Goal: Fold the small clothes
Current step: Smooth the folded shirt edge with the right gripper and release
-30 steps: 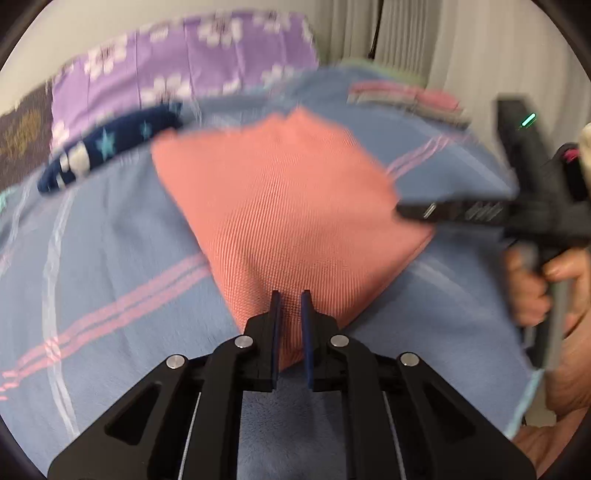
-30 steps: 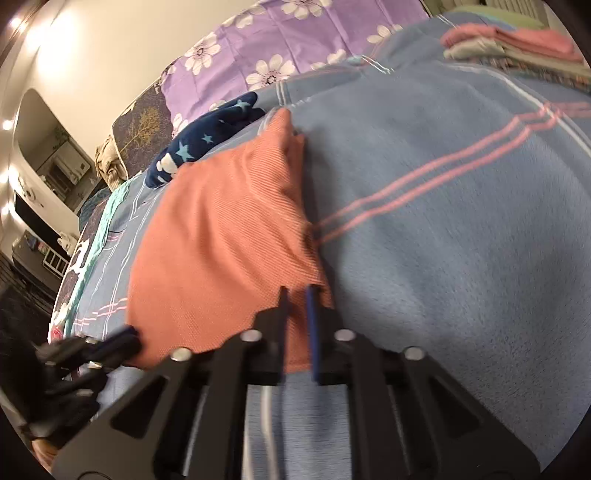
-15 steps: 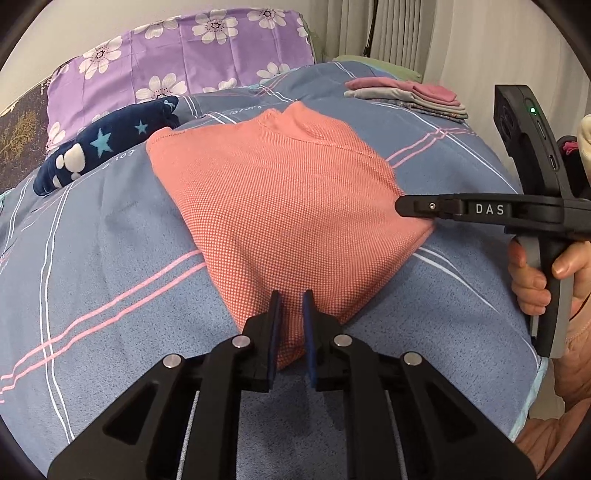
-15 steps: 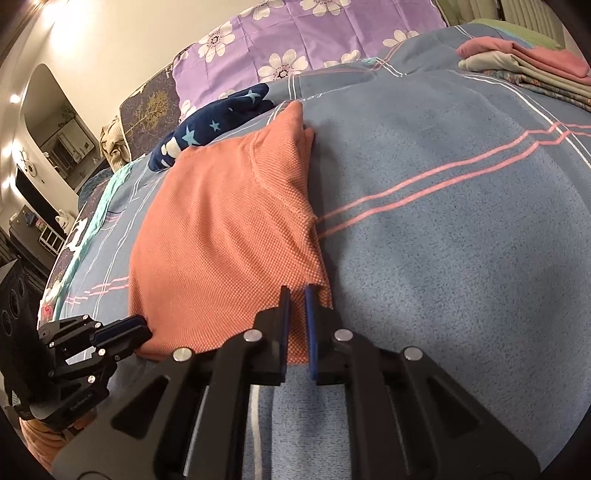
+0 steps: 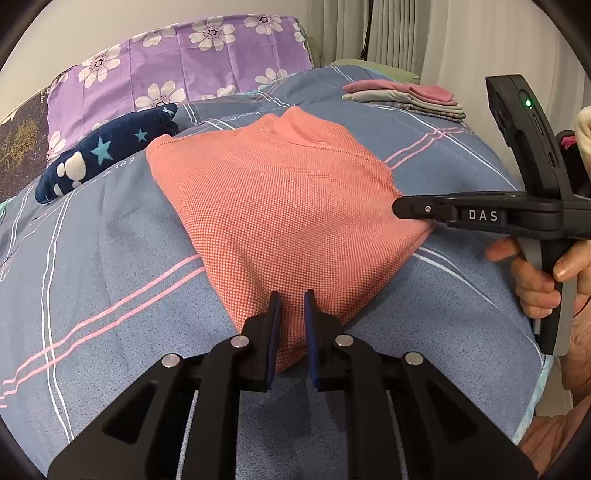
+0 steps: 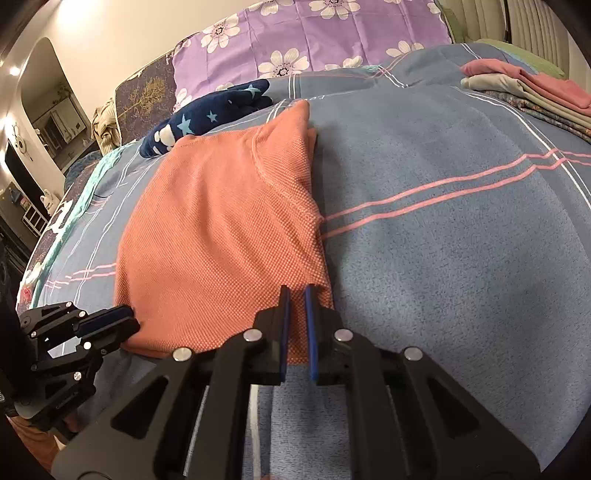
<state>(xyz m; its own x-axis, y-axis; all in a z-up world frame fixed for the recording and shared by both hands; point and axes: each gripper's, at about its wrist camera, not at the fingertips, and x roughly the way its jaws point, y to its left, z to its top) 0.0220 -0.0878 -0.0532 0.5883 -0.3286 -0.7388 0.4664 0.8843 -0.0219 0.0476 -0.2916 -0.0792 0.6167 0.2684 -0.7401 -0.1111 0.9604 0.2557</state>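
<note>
While the salmon-pink top (image 5: 280, 206) lies flat on the blue striped blanket (image 5: 110, 266) near the bed's near edge, each of its two near corners sits between a pair of blue-padded jaws. The left gripper (image 5: 291, 325) has the near-left corner, the cloth running straight up between its pads, which stand narrowly apart with the fabric filling the gap; I take that for a pinch on the corner. The right gripper (image 6: 297, 325) has the near-right corner the same way, jaws almost together with the hem caught between them.

From both grippers the garment stretches away toward the head of the bed, its long axis running from the near hem to the collar end, which points at the purple flowered pillow (image 6: 314, 33). So the far edge is the target, and both hands are equally near their own corners, neither better placed than the other. In the left wrist view the right gripper comes in from the side, level with the garment's edge, a hand (image 5: 543, 280) wrapped round its grip. Both tools tip downward toward the blanket at a similar slant.

My guess is that the next move lifts the two corners together and carries them over the cloth toward the collar, halving the top. A navy star-print piece (image 5: 107, 155) lies just beyond the far-left corner, and a stack of folded clothes (image 6: 524, 92) waits at the far-right corner of the bed, well apart.
</note>
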